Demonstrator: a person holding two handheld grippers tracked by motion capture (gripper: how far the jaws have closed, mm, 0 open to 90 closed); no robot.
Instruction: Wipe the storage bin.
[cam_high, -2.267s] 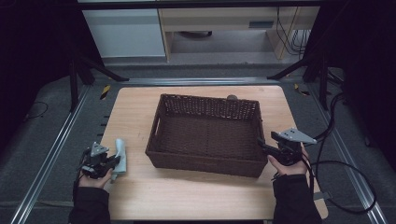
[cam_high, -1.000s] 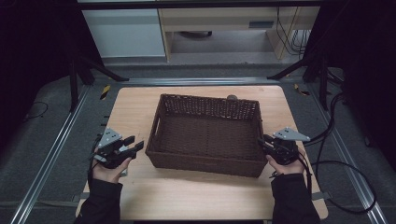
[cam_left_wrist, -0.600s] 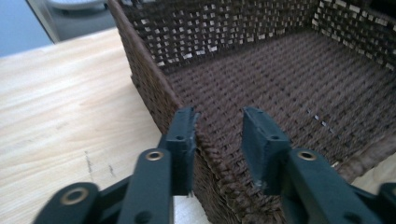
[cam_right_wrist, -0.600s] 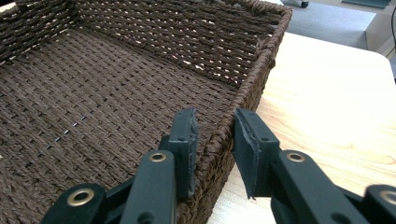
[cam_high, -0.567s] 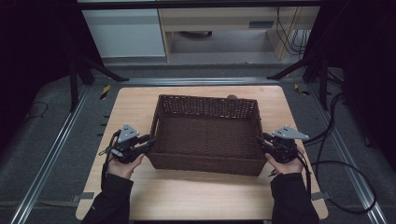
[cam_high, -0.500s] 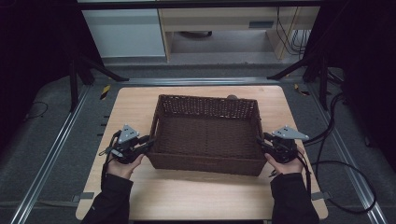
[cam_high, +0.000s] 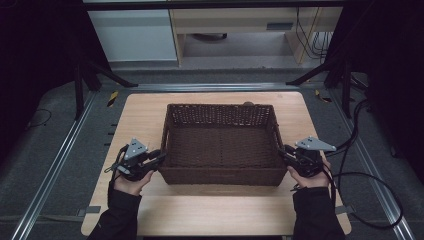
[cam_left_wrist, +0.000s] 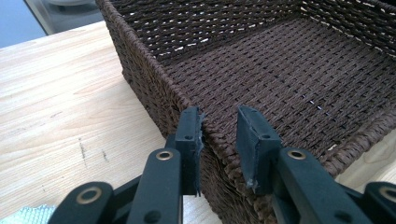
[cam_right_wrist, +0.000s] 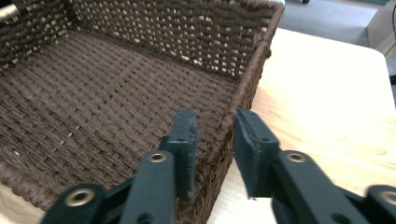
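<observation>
Left jaws: the left gripper (cam_left_wrist: 218, 135) stood parted astride the basket's left wall near the near corner, one jaw outside and one inside, with a gap beside the inner jaw, so not yet clamped
Right jaws: the right gripper (cam_right_wrist: 214, 140) was likewise parted over the right wall, one jaw in the basket and one over the table side, not pinching the rim
Basket: the brown woven basket (cam_high: 220, 145) sat flat on the middle of the table, nothing inside it
Hands: a hand held each gripper at the basket's near corners, the left gripper (cam_high: 159, 157) and right gripper (cam_high: 284, 152) facing inward
Table: the light wood table (cam_high: 220, 215) lay bare in front of the basket
Progress: both grippers looked placed for a two-sided hold; closing on the walls and lifting or shifting the basket seemed left to do
</observation>
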